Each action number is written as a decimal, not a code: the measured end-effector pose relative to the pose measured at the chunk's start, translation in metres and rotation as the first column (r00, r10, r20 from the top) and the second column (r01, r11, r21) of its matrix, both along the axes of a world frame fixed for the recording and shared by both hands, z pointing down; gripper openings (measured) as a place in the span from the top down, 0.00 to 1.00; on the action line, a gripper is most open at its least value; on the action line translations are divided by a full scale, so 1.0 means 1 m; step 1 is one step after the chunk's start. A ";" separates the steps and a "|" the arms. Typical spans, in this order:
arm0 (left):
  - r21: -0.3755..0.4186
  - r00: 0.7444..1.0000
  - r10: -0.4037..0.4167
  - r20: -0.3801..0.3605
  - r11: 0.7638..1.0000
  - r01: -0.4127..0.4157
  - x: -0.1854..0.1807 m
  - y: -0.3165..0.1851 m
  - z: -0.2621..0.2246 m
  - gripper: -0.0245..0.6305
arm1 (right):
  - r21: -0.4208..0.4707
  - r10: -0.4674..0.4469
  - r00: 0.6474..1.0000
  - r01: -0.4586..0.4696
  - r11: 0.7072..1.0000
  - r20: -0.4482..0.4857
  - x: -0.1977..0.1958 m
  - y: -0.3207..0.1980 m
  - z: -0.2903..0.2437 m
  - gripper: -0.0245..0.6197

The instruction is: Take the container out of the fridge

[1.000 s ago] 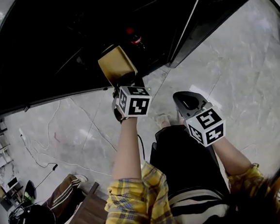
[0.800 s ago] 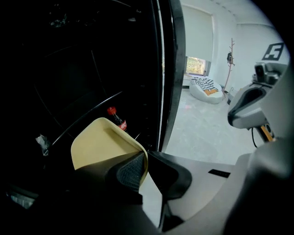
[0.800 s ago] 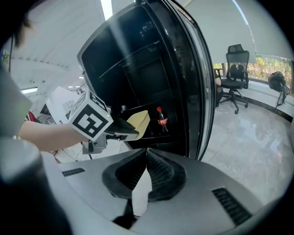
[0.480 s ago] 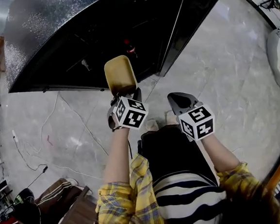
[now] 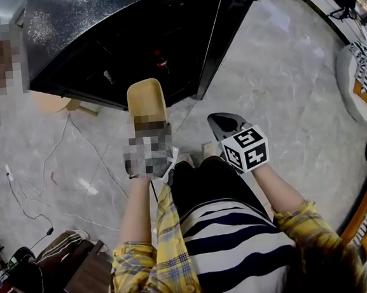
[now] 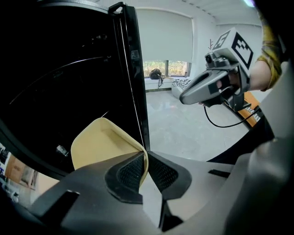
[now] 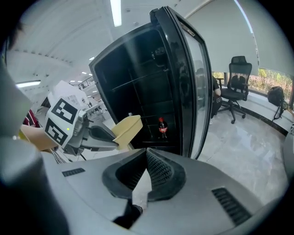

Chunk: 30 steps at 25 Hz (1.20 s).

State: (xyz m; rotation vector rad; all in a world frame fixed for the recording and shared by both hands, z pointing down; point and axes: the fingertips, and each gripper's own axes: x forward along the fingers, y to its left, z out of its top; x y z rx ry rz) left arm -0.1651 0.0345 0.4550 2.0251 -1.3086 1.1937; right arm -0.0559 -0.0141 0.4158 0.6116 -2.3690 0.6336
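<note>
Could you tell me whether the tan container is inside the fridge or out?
Out: the right gripper view shows the container clear of the open fridge, its rim pinched in the left gripper.

The tan, shallow container (image 5: 146,100) is hanging just outside the black fridge (image 5: 91,36), open side facing up, with its rim pinched in the left gripper (image 6: 146,155) — the fridge door (image 7: 197,82) is standing open.

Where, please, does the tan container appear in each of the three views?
Head view: the container is at upper centre, just in front of the fridge.
Left gripper view: lower left, its rim pinched in the left claw.
Right gripper view: left of centre, at mid-height.
Shared landmark: the open fridge door, right of the container in every view.
</note>
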 end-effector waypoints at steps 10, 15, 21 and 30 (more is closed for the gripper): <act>-0.010 0.999 -0.032 -0.020 0.999 0.031 -0.005 0.045 -0.030 0.91 | 0.050 -0.038 0.999 0.038 0.998 0.003 -0.014 -0.004 -0.023 0.92; -0.001 0.996 -0.078 -0.032 0.997 0.078 -0.006 0.058 -0.036 0.91 | 0.069 -0.057 0.998 0.057 0.996 -0.005 -0.017 -0.005 -0.029 0.92; -0.003 0.990 -0.134 -0.042 0.991 0.134 -0.015 0.073 -0.038 0.91 | 0.070 -0.085 0.996 0.084 0.994 0.004 -0.024 0.002 -0.032 0.92; -0.011 0.990 -0.129 -0.061 0.992 0.128 -0.008 0.080 -0.038 0.91 | 0.075 -0.083 0.997 0.083 0.994 -0.007 -0.023 0.003 -0.035 0.92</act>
